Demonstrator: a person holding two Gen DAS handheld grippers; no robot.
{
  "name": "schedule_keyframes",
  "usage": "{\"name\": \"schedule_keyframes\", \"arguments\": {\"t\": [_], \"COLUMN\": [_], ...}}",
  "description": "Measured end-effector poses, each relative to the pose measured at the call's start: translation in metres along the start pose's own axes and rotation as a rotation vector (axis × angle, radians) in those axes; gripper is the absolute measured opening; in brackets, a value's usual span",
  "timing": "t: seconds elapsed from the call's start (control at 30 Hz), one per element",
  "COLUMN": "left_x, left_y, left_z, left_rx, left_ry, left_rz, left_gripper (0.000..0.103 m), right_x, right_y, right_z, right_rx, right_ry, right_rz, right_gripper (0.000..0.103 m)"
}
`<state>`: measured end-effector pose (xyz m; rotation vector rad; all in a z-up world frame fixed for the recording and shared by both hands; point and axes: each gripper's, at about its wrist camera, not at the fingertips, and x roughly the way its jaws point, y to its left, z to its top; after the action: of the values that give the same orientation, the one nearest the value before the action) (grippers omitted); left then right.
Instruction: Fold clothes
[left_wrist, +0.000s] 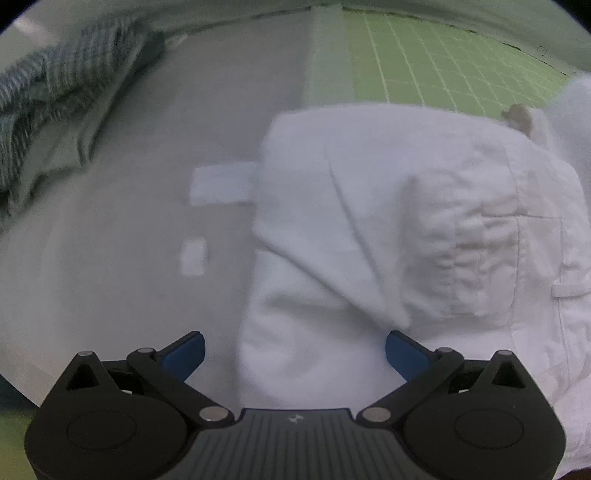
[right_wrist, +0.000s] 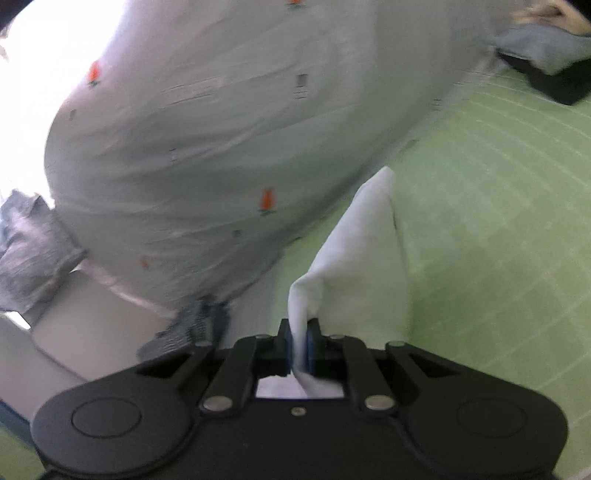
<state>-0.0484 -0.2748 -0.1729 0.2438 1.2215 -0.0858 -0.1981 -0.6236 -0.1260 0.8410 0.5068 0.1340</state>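
I am in the middle of a fold, I think: my right gripper has its jaws clenched on a pinch of white cloth, and this cloth rises from the pads as a pointed flap above the green mat. My left gripper is released, the blue pads wide apart and holding nothing; it hovers at the near edge of the white garment, which lies bunched and partly doubled over, half on the grey surface and reaching toward the mat at the far side. I cannot say for sure that the cloth in the right jaws is a corner of this same garment, but it looks like the same fabric. A checked shirt lies crumpled at the far left, well apart, and from the right wrist a pale printed garment fills much of the view; both are blurred. For the next move I judge that the left gripper must come down and close on a free edge or corner of the white garment, so that both sides can be carried over together. The cloth is soft and creased, so a thin pinch may slip or take two layers.
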Motion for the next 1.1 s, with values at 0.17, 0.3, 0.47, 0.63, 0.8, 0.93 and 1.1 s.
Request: {"name": "schedule_keyframes", "arguments": {"t": [0.17,0.3,0.47,0.63,0.8,0.93,1.1], "left_x": [-0.013,-0.016,-0.011,-0.006,-0.005,-0.008,-0.014], "left_y": [0.027,0.044,0.071,0.096,0.107,0.107,0.101], "left_z": [0.008,0.005,-0.006,-0.017,-0.030,-0.038,-0.040], "left_rx": [0.016,0.021,-0.013,-0.040,-0.046,-0.051,-0.057], "left_ry": [-0.049,-0.072,-0.065,-0.053,-0.048,-0.055,-0.087], "left_rz": [-0.017,-0.040,-0.049,-0.055,-0.053,-0.054,-0.067], "left_gripper": [0.102,0.102,0.102,0.102,0.102,0.102,0.102], "right_x": [0.031,0.064,0.121,0.182,0.201,0.182,0.147], "right_y": [0.047,0.075,0.085,0.081,0.084,0.092,0.099], "right_z": [-0.028,-0.051,-0.093,-0.136,-0.138,-0.133,-0.128], "right_rx": [-0.038,-0.059,-0.073,-0.089,-0.123,-0.134,-0.214], "right_ry": [0.018,0.056,0.182,0.313,0.357,0.337,0.251], "right_rz": [0.060,0.081,0.034,-0.074,-0.140,-0.094,-0.177], "right_gripper": [0.009,0.009,0.009,0.011,0.017,0.053,0.070]}}
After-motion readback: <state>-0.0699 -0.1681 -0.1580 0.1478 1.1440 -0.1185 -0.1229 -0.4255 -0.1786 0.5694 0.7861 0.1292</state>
